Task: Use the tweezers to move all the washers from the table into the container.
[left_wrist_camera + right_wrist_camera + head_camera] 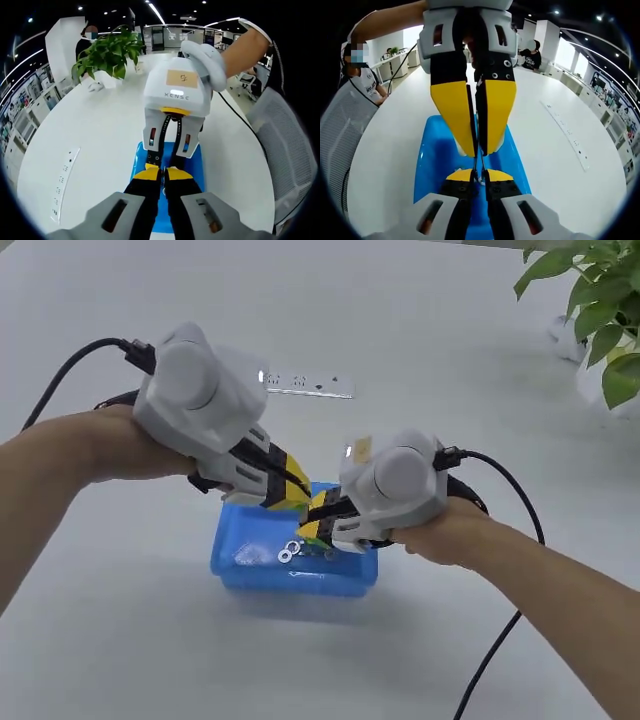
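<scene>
White power strip (308, 384) near far edge of surface (430, 330); leafy potted plant (595, 310) at far right corner.

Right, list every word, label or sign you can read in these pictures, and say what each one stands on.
"XENSE", last letter unsure: on the white housing of the right gripper.
Tan sticker on that housing: a small mark, too blurred to read.
Power strip on the table: markings too small to read.
</scene>
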A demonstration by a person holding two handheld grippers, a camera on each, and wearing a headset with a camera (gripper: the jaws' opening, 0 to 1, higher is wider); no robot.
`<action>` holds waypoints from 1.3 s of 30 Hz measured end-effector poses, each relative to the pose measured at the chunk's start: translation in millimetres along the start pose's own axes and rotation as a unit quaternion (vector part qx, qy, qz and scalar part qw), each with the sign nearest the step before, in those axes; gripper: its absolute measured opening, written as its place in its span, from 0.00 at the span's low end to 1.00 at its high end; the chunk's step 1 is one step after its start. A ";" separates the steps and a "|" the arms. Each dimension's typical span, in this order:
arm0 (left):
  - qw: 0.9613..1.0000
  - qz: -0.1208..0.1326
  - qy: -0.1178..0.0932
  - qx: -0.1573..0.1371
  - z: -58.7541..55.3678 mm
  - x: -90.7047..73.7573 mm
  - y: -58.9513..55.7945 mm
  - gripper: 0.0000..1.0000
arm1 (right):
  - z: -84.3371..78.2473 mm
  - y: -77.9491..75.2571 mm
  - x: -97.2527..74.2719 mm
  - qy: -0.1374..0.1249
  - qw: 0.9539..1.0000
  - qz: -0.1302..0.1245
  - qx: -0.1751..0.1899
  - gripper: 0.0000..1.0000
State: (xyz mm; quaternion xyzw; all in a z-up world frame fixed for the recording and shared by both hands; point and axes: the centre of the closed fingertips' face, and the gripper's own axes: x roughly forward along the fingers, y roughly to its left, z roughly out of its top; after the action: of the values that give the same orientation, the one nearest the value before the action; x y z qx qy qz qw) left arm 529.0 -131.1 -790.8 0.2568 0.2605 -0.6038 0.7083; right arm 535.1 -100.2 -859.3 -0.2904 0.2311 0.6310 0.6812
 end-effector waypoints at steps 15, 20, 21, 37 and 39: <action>1.000 -0.001 0.003 0.003 -0.4 -0.7 -0.7 0.07 | 1.0 0.5 -0.2 0.001 1.000 0.001 -0.002 0.11; 1.000 0.002 0.002 0.008 3.4 -4.3 -1.6 0.07 | 5.0 0.3 -3.4 -0.001 1.000 -0.003 -0.007 0.11; 1.000 0.002 0.002 0.009 5.0 -5.7 -2.1 0.07 | 6.5 0.4 -4.9 -0.003 1.000 -0.003 -0.007 0.11; 1.000 0.012 0.002 0.029 28.2 -29.1 -13.7 0.07 | 31.2 9.4 -28.5 -0.021 0.999 -0.015 -0.018 0.10; 1.000 0.013 0.001 0.028 31.5 -32.8 -15.8 0.07 | 34.9 11.0 -32.3 -0.024 0.999 -0.017 -0.019 0.10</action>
State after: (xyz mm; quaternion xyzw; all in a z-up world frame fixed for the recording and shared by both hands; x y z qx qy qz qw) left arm 510.9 -131.0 -746.2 0.2810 0.2410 -0.6014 0.7080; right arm 519.2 -99.3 -813.1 -0.2919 0.1972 0.6306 0.6916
